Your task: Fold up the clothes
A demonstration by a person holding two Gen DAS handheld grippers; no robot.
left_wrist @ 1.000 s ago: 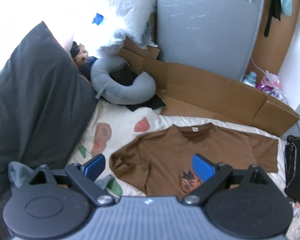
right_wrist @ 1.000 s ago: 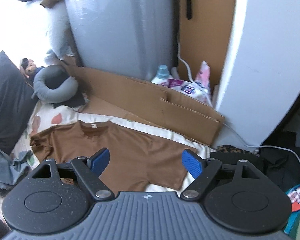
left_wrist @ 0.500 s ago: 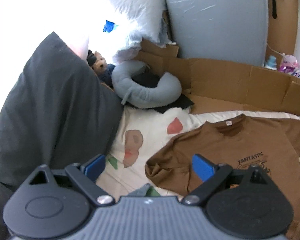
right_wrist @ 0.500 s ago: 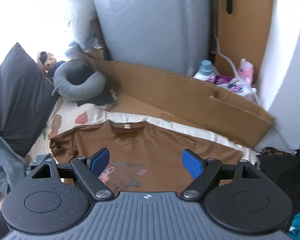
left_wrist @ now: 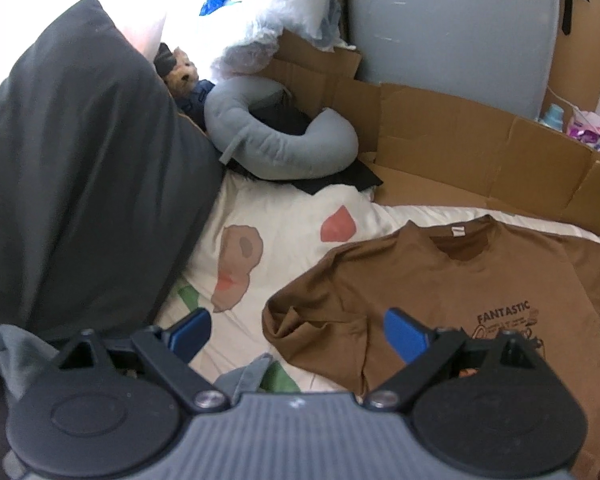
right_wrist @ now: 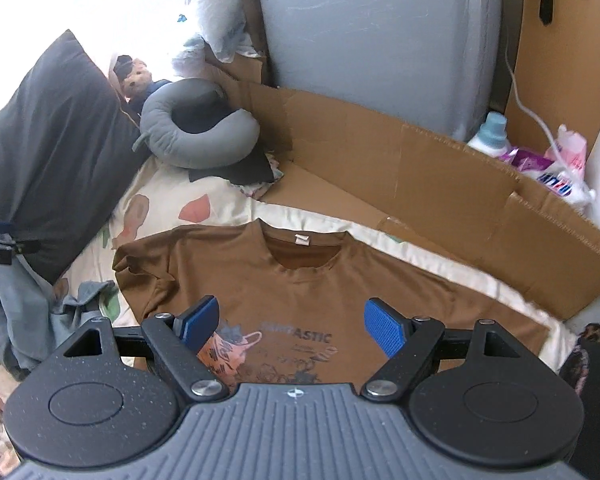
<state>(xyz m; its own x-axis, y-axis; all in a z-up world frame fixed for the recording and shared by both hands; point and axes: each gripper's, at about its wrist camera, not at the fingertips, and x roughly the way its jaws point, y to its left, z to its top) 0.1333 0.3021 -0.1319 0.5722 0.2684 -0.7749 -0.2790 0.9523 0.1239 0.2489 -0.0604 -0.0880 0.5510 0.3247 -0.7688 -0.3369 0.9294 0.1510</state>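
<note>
A brown cotton T-shirt (right_wrist: 300,280) with a dark chest print lies face-up and spread on a cream patterned bedsheet (left_wrist: 284,216), collar toward twelve o'clock, one sleeve (left_wrist: 300,320) bunched at nine o'clock. The left gripper (left_wrist: 296,330) and right gripper (right_wrist: 290,322) hover above it, blue pads spread wide, holding nothing (no fold shows). Likely best: smooth that crumpled sleeve flat, then pinch only one fabric layer.

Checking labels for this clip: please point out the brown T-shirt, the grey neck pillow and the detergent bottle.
brown T-shirt (right_wrist: 380,280), right wrist view, on the chest just below the collar.
grey neck pillow (left_wrist: 296,148), left wrist view, on the lower curve of its U.
detergent bottle (right_wrist: 490,136), right wrist view, on its shoulder below the blue cap.
</note>
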